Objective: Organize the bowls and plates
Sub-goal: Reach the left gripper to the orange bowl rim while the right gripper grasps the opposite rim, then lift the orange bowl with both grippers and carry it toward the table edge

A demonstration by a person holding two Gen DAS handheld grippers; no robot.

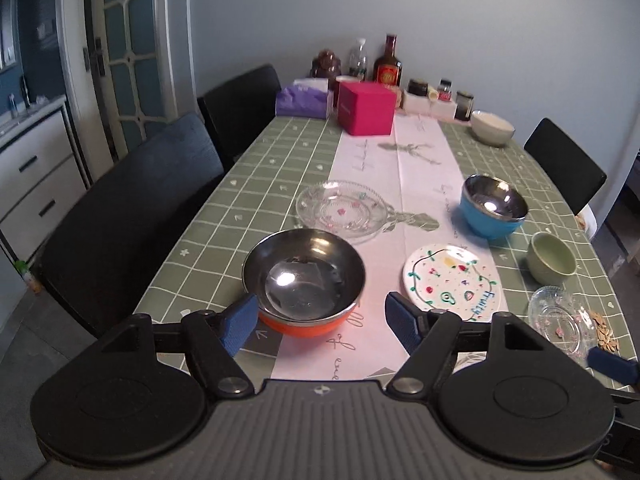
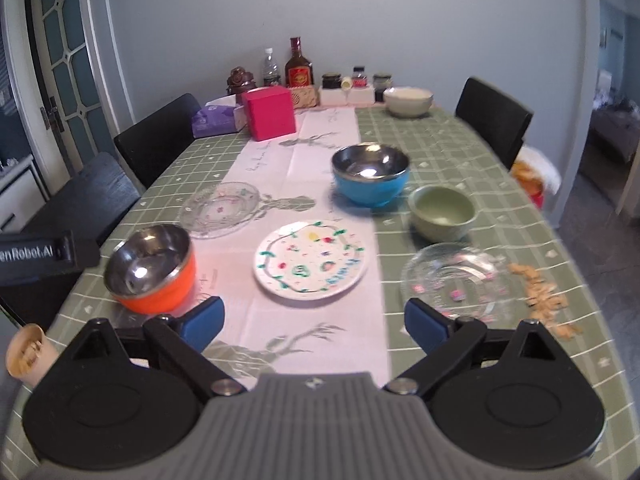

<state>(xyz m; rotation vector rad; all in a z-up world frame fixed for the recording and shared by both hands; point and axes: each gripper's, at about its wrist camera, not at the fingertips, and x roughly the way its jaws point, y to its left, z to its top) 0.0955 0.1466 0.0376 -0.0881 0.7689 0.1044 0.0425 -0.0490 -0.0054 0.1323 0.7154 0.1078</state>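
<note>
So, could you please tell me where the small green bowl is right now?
The green bowl sits on the table's right side in the right wrist view, just right of the blue bowl and behind the clear glass plate beside the scattered seeds.

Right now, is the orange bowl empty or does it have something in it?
Empty. The orange bowl sits upright on the table, and only its bare shiny steel inside shows.

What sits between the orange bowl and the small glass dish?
The painted white plate sits between the orange bowl and small glass dish, seen in the right wrist view.

four bowls point(image 2: 371, 174), three plates point(image 2: 310, 260), three chairs point(image 2: 494, 116)
</note>
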